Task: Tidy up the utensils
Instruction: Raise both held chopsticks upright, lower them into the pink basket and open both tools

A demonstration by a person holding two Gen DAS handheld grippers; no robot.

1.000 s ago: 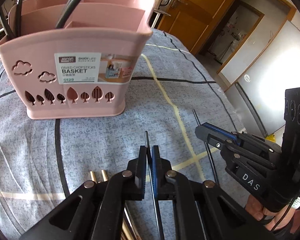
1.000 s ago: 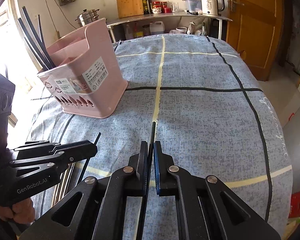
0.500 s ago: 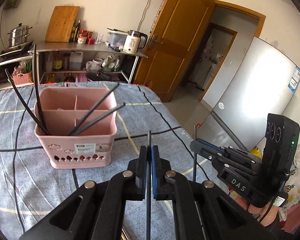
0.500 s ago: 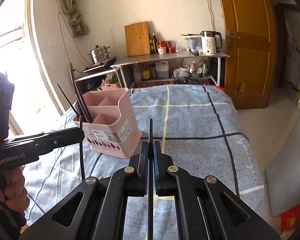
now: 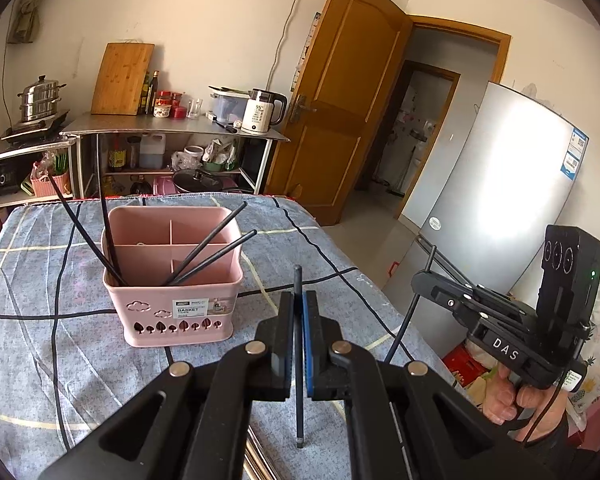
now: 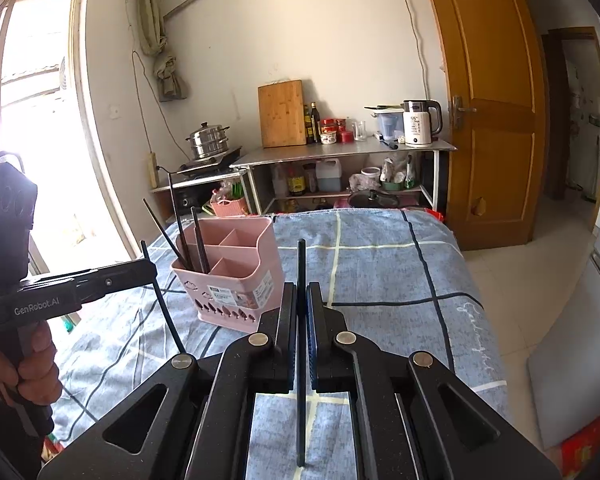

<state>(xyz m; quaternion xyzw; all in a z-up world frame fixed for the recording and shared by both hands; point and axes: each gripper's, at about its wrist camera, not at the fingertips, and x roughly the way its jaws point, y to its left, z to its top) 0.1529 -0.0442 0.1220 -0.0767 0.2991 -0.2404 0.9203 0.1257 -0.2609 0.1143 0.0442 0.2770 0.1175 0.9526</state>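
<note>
A pink divided basket [image 5: 172, 280] stands on the blue checked tablecloth [image 5: 40, 360], with several black chopsticks [image 5: 212, 248] leaning in its compartments. My left gripper [image 5: 299, 300] is shut on one black chopstick [image 5: 298, 278] that stands upright, above the cloth and nearer than the basket. My right gripper [image 6: 301, 292] is shut on another black chopstick [image 6: 301, 258], also upright. In the left wrist view the right gripper [image 5: 420, 280] hangs off to the right of the basket. In the right wrist view the left gripper [image 6: 150, 268] sits just left of the basket [image 6: 236, 272].
Shiny metal utensils [image 5: 256, 460] peek out under the left gripper at the table's near edge. Behind the table is a steel shelf [image 5: 172, 130] with a kettle, jars and a cutting board. A wooden door [image 5: 340, 112] and a fridge [image 5: 500, 200] stand to the right.
Both grippers have risen from the tablecloth, each carrying its chopstick. They have tilted up, so the basket now sits lower and farther off and the room behind shows.
</note>
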